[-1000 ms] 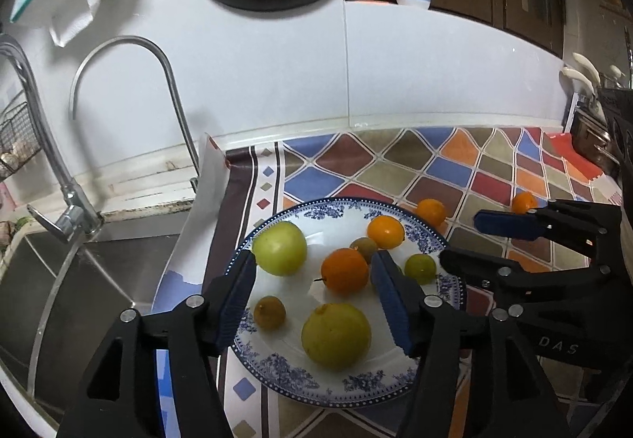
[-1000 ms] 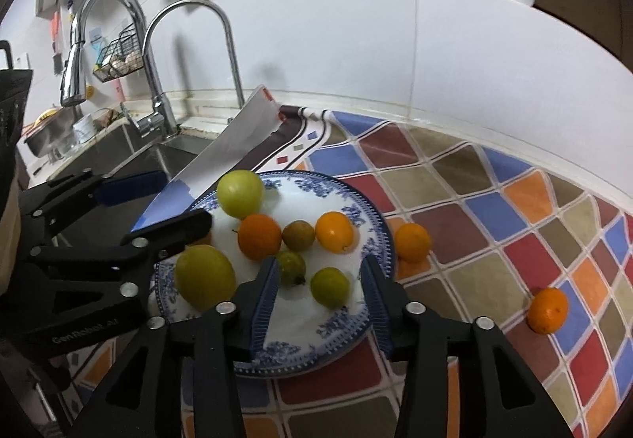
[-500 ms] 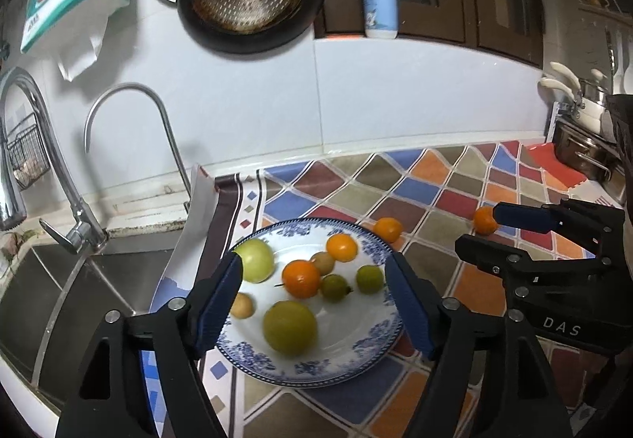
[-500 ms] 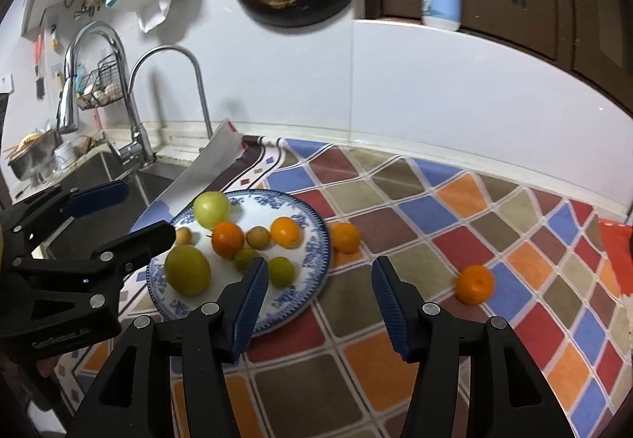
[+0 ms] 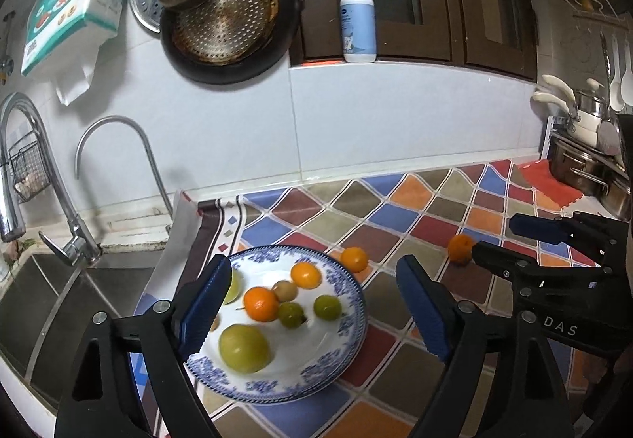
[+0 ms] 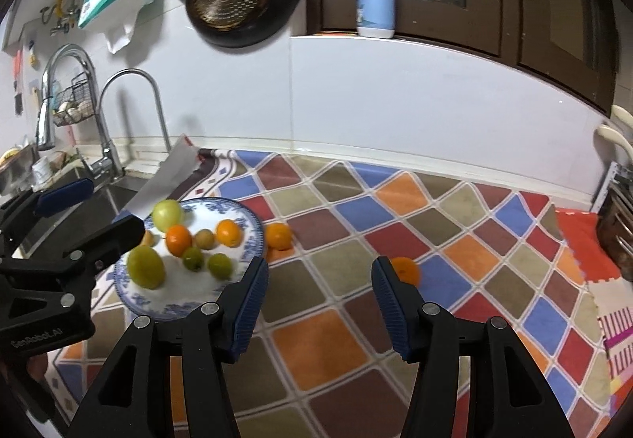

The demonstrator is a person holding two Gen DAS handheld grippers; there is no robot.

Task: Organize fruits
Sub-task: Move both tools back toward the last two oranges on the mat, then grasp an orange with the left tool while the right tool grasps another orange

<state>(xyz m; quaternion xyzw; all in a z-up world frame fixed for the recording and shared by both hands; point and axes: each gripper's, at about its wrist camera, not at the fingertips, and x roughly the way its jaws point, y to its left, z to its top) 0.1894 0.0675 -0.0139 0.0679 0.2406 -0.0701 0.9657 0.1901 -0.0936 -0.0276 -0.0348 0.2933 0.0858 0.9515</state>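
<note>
A blue-and-white plate [image 5: 277, 384] [image 6: 253, 240] holds several fruits: a large yellow-green one [image 5: 244, 347], two oranges [image 5: 260, 304] [image 5: 305, 275] and small green ones [image 5: 327, 306]. One loose orange [image 5: 354, 259] [image 6: 278, 236] lies just off the plate's right rim. Another orange [image 5: 460, 248] [image 6: 405, 270] sits farther right on the tiled mat. My left gripper [image 5: 313, 262] hovers back from the plate, its jaws opening with nothing between the pads. My right gripper [image 6: 320, 264] is open and empty over the mat, the far orange just beyond its right finger.
A sink [image 5: 51, 303] with two taps [image 5: 114, 145] lies left of the plate. A pan [image 5: 225, 22] hangs on the wall and a soap bottle [image 5: 358, 26] stands on the sill. Pots [image 5: 585, 165] and a red mat [image 6: 581, 244] are at the right.
Both grippers have drawn back and risen from the plate, so more counter shows. The left jaws have spread much wider; the right jaws widened a little.
</note>
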